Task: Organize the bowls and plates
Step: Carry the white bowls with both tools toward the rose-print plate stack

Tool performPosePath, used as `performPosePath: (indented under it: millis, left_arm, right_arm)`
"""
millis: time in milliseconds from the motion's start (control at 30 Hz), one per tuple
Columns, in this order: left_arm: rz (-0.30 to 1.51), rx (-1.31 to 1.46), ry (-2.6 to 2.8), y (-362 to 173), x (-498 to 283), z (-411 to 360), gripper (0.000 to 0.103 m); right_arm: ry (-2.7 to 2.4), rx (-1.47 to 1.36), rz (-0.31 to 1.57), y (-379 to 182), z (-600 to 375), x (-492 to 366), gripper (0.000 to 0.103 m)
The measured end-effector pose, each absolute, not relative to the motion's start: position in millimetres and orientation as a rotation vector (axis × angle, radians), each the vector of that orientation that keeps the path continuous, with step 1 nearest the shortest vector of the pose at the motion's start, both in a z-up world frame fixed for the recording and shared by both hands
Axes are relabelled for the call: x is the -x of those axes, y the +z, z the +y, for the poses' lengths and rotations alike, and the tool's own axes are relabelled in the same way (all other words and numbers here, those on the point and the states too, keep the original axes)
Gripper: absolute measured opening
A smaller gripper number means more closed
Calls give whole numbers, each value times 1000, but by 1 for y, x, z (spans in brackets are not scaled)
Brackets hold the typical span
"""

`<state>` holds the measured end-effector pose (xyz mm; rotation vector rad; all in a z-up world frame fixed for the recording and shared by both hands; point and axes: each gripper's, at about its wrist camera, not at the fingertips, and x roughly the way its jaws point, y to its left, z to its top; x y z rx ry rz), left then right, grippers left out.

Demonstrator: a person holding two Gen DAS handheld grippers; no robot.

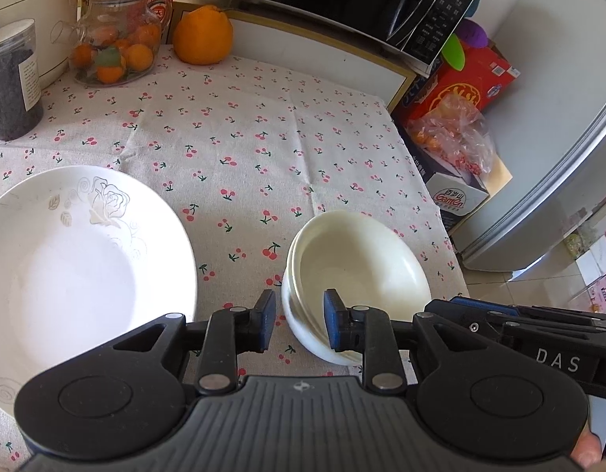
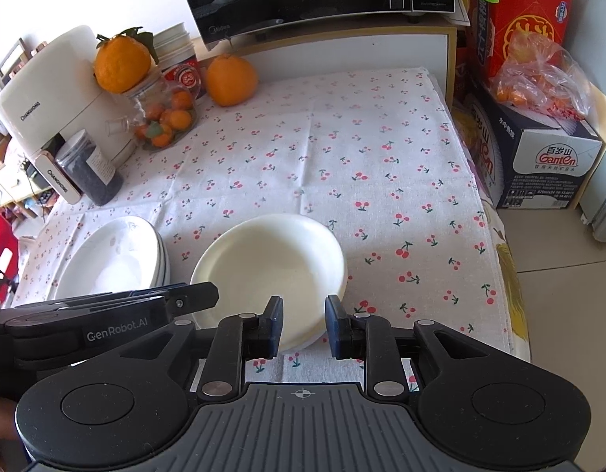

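Plates (image 2: 118,259) left of bowls (image 2: 271,271)

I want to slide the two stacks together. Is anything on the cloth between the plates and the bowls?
No: between the plates and the bowls only bare cherry-print tablecloth shows, in both wrist views.

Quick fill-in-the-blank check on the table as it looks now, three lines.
1. The white bowls sit nested in a ____.
2. The tablecloth is printed with small red ____.
3. The left gripper has the bowls' near rim between its pads, and the pads do not ____ it.

Missing words: stack; cherries; touch
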<state>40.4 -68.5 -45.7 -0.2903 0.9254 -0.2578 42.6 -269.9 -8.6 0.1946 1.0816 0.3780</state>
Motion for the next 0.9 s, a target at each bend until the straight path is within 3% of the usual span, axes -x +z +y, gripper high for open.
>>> performPosePath:
  millis: [200,433,667,900]
  left_arm:
    - [902,292,-260,-41,-40,-66,28]
    - [886,261,-259,-39,-41,-69,40]
    - [868,207,-245,-38,-41,-72,55]
    - [871,229,-251,-41,-45,-68,57]
  right_arm:
    - [367,-208,1064,-6,-274,-44,28]
    - [322,-239,1052,-7,-280,-47,51]
    - [283,-256,1077,-14,-282,-51,63]
    - [249,-296,1112,-25,-286,-58,64]
